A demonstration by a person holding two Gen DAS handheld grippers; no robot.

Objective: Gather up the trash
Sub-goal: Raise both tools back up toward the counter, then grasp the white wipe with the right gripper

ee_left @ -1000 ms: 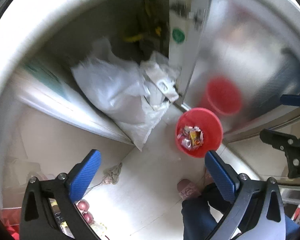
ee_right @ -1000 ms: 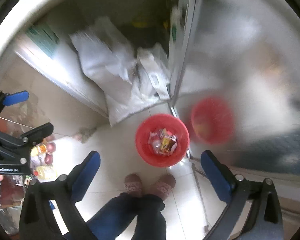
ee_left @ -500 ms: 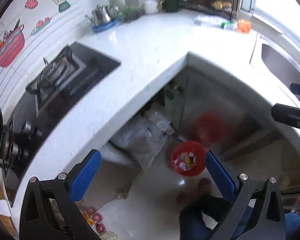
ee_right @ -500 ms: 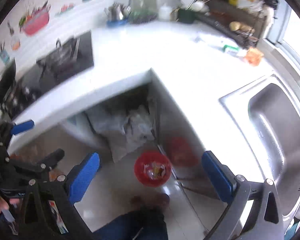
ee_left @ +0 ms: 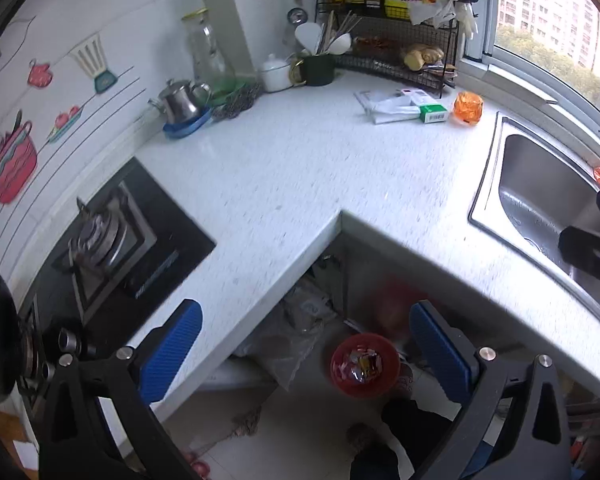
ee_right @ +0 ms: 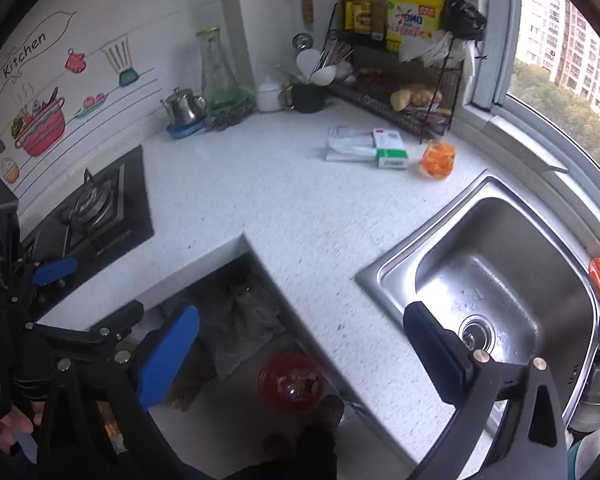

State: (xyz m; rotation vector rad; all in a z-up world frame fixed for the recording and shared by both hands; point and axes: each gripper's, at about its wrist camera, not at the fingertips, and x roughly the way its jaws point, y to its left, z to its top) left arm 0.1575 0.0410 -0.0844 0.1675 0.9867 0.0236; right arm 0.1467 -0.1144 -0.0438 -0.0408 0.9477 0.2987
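L gripper (ee_left: 306, 344) & R gripper (ee_right: 302, 344) both spread wide, nothing between the blue pads; both held high over the white speckled L-shaped countertop (ee_left: 300, 184). Step, as judged: between pickups, scanning for next trash; round red plastic bin (ee_left: 365, 366) w/ wrappers sits on floor below counter edge, near person's feet. Likely targets far back by wire rack: crumpled orange wrapper (ee_right: 437, 159), green-and-white carton (ee_right: 392, 159) on loose white papers (ee_right: 346, 145); next move needs a long fwd reach, then closing on one item.
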